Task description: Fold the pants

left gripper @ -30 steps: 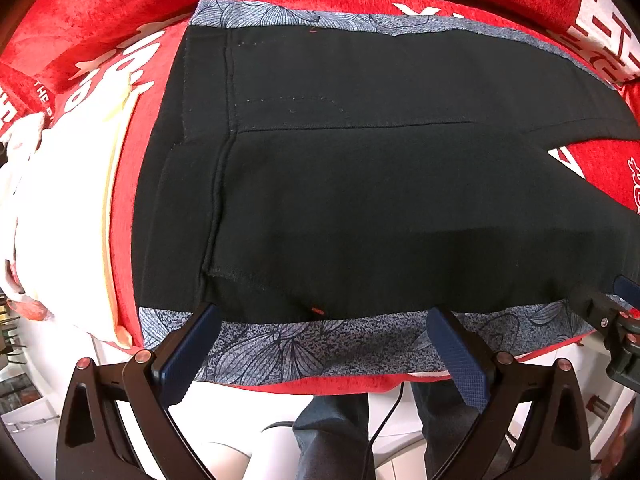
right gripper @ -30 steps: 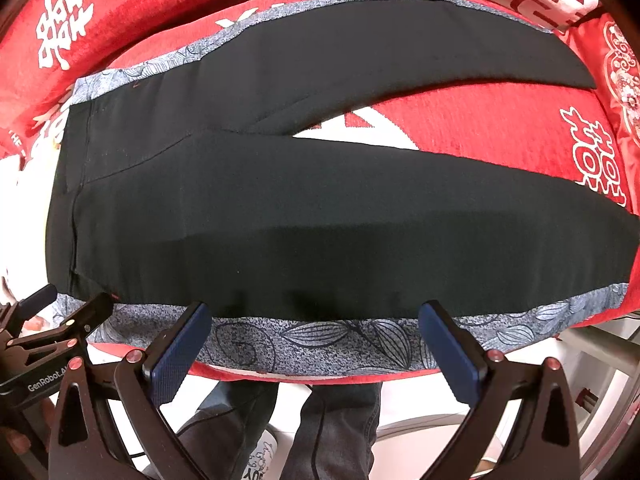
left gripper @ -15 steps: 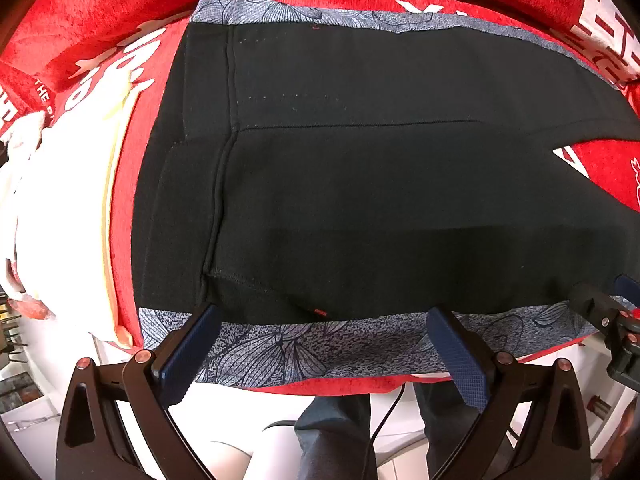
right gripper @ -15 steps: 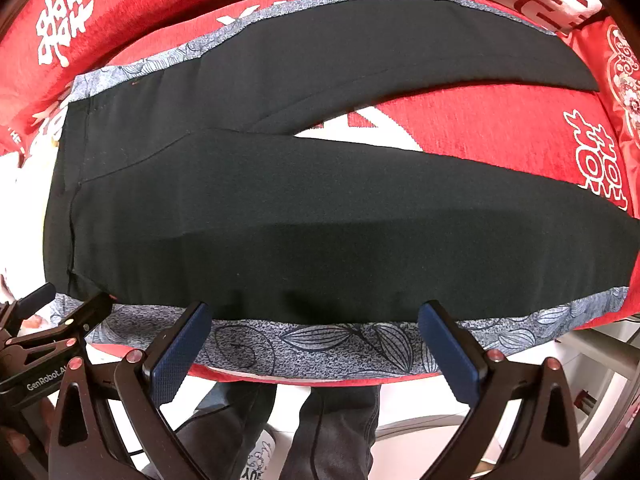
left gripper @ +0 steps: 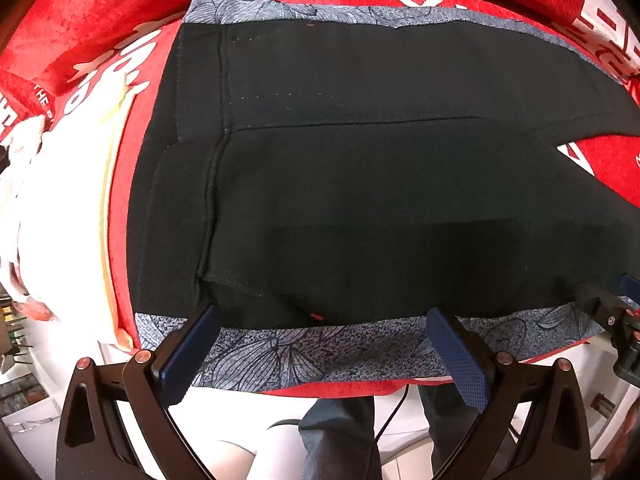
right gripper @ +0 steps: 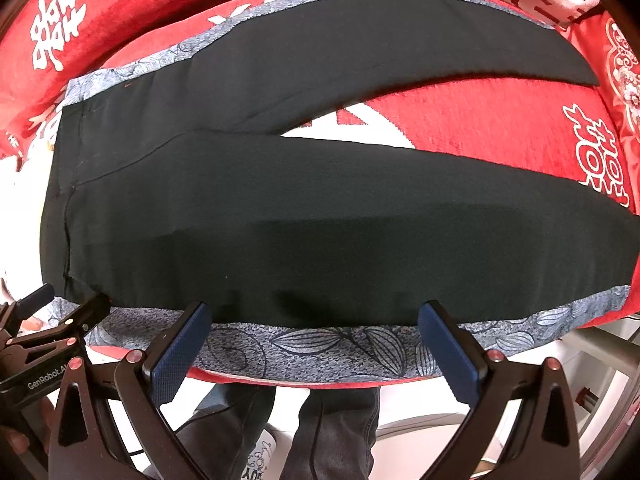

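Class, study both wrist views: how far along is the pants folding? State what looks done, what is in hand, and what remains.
Done: the black pants lie flat on the red blanket, legs spread apart in a V. In hand: nothing; the left gripper and right gripper are open at the near grey-patterned side stripe, gripping nothing. Left: every fold, starting with laying one leg over the other.

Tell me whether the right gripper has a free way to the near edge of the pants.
Probably yes. The right gripper is open and sits just short of the pants, with only their grey leaf-patterned side stripe between its fingers and nothing lying across that edge.
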Motion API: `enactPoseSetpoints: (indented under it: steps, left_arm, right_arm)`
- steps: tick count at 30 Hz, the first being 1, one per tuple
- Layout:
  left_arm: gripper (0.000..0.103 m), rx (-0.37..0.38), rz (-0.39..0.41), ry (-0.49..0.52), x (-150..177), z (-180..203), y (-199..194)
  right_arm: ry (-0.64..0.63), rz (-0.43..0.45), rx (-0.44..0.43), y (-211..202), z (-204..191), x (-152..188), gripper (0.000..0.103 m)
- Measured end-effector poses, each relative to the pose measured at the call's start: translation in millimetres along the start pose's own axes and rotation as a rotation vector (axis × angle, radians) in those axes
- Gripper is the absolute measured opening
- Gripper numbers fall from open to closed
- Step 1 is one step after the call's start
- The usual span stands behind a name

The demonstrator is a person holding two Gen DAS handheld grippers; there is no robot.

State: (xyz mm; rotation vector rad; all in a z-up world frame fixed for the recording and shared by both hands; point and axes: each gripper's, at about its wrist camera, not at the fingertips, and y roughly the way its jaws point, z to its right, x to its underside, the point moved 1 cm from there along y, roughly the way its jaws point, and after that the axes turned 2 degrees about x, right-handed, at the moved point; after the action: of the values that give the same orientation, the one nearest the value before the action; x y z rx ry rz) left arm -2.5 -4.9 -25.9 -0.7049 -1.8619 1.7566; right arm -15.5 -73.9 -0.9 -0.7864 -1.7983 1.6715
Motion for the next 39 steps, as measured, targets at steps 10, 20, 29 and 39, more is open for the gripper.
enactPoseSetpoints:
  steps: [10,20,29,39]
  left_arm:
    - [0.103,-0.034,-0.010,-0.008,-9.4,9.3,2.0]
    - [0.103,-0.069,-0.013,-0.135,-2.2,14.8,-0.8]
    - [0.103,-0.047,-0.020,-0.164,10.5,12.2,8.3]
    - [0.103,0.149,0.020,-0.151,38.7,-34.3,13.1]
  right_arm:
    - [-0.009,-0.038,-0.018,7.0,4.8,-3.7,0.103]
    - [-0.109,-0.061,-0.071,8.4,5.0,-12.8,0.103]
    - [-0.130,-0.043,-0.124,15.3,21.6,-12.5,0.103]
    - [0.015,-0.058,-0.499,22.1,-0.2,13.4,0.103]
